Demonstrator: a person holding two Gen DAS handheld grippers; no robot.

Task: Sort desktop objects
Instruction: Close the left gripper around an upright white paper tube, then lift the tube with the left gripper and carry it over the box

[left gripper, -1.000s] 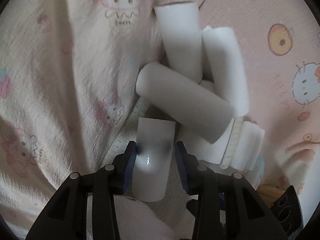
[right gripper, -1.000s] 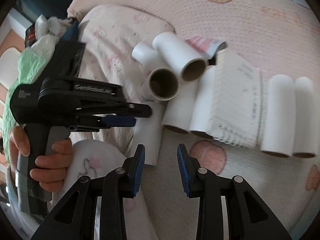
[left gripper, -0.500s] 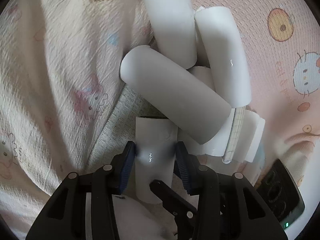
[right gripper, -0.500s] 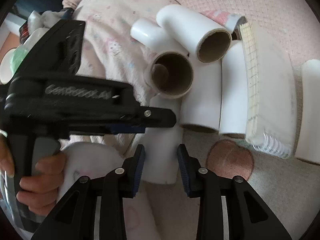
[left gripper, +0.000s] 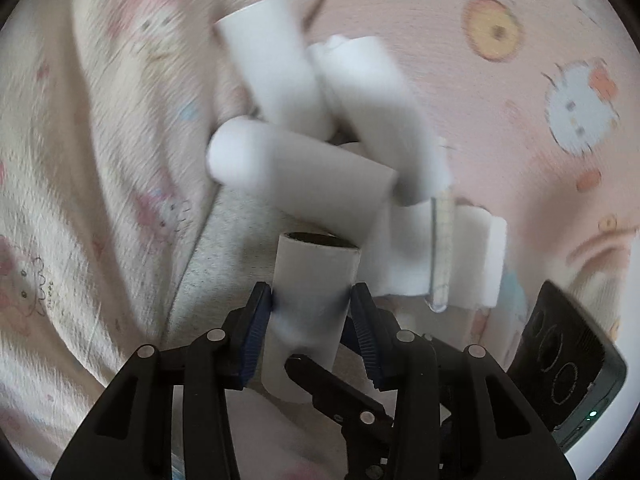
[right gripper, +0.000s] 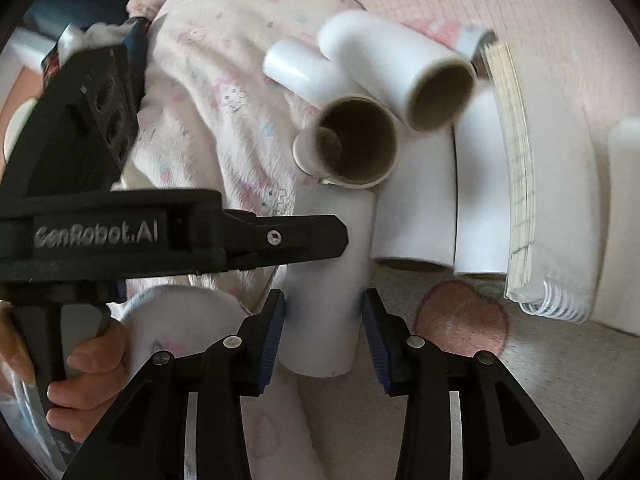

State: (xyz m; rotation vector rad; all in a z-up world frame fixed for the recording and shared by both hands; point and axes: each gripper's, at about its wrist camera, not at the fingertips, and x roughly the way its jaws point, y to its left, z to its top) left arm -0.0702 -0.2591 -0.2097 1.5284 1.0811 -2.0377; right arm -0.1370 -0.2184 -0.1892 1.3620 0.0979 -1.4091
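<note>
White cardboard tube (left gripper: 312, 280) sits clamped in the left tool (left gripper: 312, 308), raised off the pile of tubes (left gripper: 320, 148) on the bedspread (left gripper: 500, 100). The right tool (right gripper: 324, 320), jaws just opening, straddles the same tube, seemingly untouched. Handover looks next: right must close before left releases.

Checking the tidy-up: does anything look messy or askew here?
Yes. Two white tubes lie crisscrossed on top of the flat row beside the spiral notebook, not lined up.
</note>
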